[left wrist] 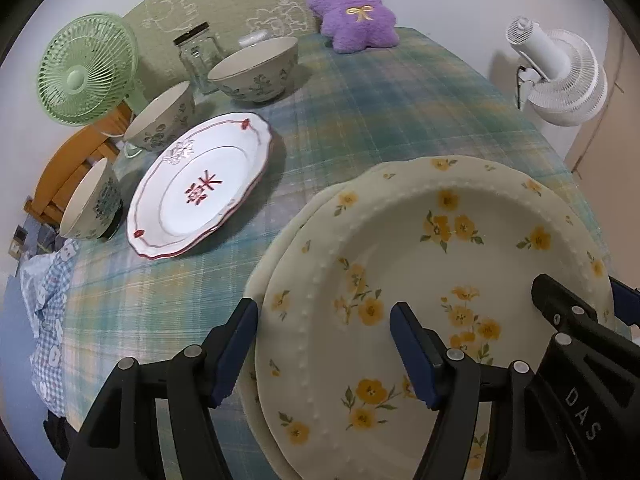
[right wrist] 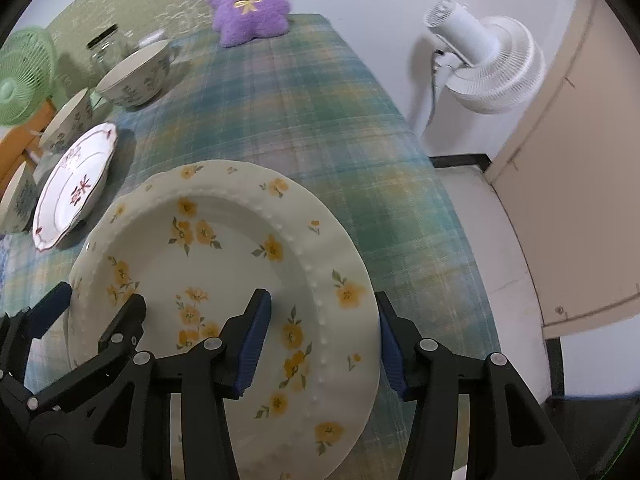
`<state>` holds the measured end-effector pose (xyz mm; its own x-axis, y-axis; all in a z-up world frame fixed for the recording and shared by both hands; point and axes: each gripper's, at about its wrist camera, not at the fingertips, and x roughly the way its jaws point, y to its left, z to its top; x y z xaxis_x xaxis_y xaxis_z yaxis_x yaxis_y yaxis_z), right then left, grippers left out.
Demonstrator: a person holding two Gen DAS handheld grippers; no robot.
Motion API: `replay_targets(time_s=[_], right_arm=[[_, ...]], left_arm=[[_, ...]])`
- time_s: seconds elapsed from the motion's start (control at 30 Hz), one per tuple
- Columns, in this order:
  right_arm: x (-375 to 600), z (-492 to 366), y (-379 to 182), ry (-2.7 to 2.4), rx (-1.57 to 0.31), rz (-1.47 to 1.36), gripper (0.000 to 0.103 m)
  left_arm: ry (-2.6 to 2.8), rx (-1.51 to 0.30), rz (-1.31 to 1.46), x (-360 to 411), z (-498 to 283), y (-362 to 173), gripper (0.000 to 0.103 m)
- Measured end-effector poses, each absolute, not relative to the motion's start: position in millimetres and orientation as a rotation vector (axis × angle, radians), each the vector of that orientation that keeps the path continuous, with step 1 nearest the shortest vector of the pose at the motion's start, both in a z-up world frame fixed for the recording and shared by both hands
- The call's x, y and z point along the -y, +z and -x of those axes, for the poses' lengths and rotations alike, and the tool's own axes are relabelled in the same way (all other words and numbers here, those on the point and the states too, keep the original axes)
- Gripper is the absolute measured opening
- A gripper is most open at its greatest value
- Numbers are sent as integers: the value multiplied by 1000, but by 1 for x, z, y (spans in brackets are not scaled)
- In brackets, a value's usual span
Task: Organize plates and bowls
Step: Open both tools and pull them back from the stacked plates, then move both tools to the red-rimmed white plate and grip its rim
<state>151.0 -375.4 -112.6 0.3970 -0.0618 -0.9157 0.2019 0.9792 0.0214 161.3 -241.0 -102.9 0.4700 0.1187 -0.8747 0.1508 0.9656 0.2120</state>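
A cream plate with yellow flowers (left wrist: pixel 420 264) lies on top of a second like plate (left wrist: pixel 280 240) on the plaid cloth. My left gripper (left wrist: pixel 326 344) is open, its fingers either side of the top plate's left rim. My right gripper (right wrist: pixel 324 344) is open astride the same plate's right rim (right wrist: pixel 344 292); it also shows in the left wrist view (left wrist: pixel 560 300). A white plate with a red character (left wrist: pixel 200 184) lies to the left on another like plate. Three floral bowls stand beyond it: a near one (left wrist: pixel 92 204), a middle one (left wrist: pixel 160 120), a far large one (left wrist: pixel 256 68).
A green fan (left wrist: pixel 84 68) and a glass jar (left wrist: pixel 198 56) stand at the far left. A purple plush toy (left wrist: pixel 352 8) sits at the table's far end. A white fan (left wrist: pixel 560 76) stands off the right edge. A wooden chair (left wrist: pixel 68 168) is at the left.
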Motion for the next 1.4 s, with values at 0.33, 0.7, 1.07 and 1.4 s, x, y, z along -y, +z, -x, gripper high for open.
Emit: replay_targets(time_s=[0.33,0.7,1.07,1.4], right_arm=[[365,-165,-109,-79,-1210,-60,69],[316,-197,-48,-10,-1084,-6,74],[252,-233,-25,-18,-1006,-90,74],[203,-283,-44,-13,-996,-98,74]], left_arm=[[61,-1135,-138,206,-174,-90,80],[84,-1035,-37,156,-191,-48,83],[43,-968,-40,89,-231,-31,83],[19,-960,-35,56,-271,-53,79]])
